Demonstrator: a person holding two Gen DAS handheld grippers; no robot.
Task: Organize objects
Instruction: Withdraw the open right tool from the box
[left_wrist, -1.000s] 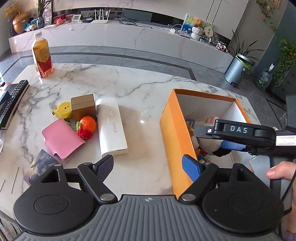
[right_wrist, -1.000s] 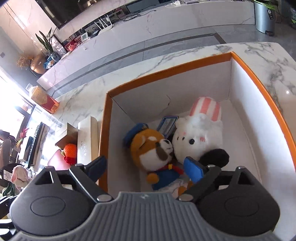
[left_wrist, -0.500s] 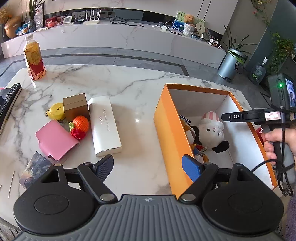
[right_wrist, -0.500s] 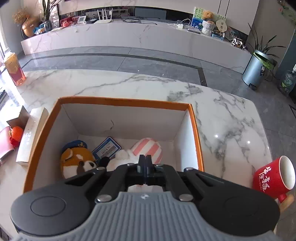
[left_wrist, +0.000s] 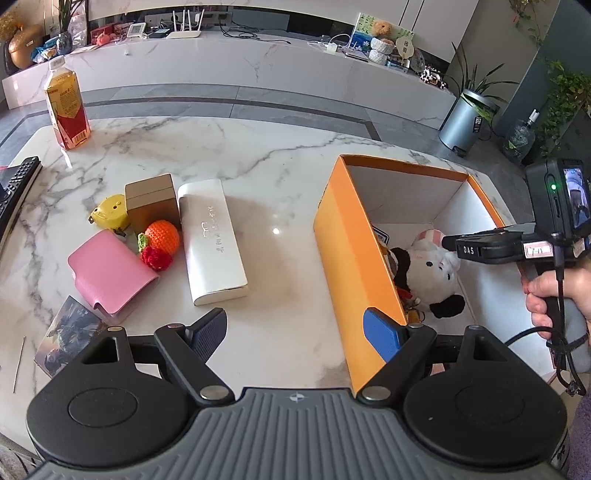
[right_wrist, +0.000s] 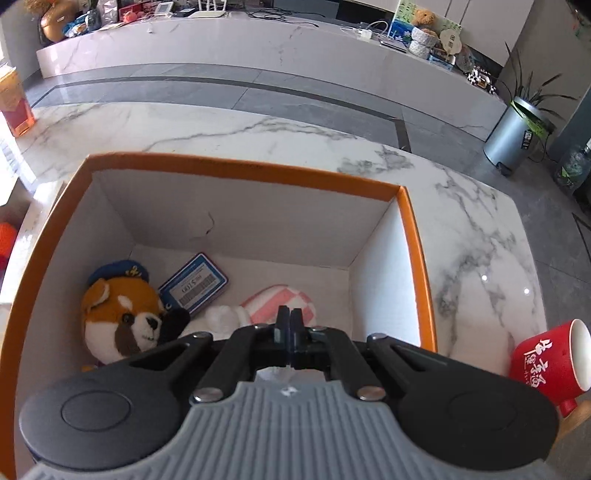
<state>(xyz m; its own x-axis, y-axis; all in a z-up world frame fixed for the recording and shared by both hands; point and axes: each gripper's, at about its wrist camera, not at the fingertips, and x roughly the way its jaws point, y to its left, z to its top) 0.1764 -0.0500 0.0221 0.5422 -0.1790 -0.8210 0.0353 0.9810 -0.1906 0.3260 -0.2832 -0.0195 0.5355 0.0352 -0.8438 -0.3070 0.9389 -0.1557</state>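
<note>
An orange box (left_wrist: 351, 240) with white inside walls (right_wrist: 236, 218) stands on the marble table. In it lie a fox plush (right_wrist: 122, 317), a blue card (right_wrist: 194, 284) and a white plush (left_wrist: 432, 273) with a pink-striped hat (right_wrist: 280, 299). My right gripper (right_wrist: 290, 325) is shut with nothing between its fingers. It hovers above the white plush and appears as a black bar (left_wrist: 465, 245) held by a hand. My left gripper (left_wrist: 295, 332) is open and empty, just left of the box's near corner.
Left of the box lie a long white case (left_wrist: 212, 240), a gold box (left_wrist: 151, 201), a yellow toy (left_wrist: 107, 214), knitted fruit (left_wrist: 162, 234), a pink wallet (left_wrist: 107, 273) and a picture card (left_wrist: 62, 339). A drink bottle (left_wrist: 66, 107) stands far left. A red mug (right_wrist: 546, 358) sits right of the box.
The right gripper's jaws went from wide open to shut, empty. It rolled level and drew back from inside the box towards the right side. The left gripper barely shifted.
</note>
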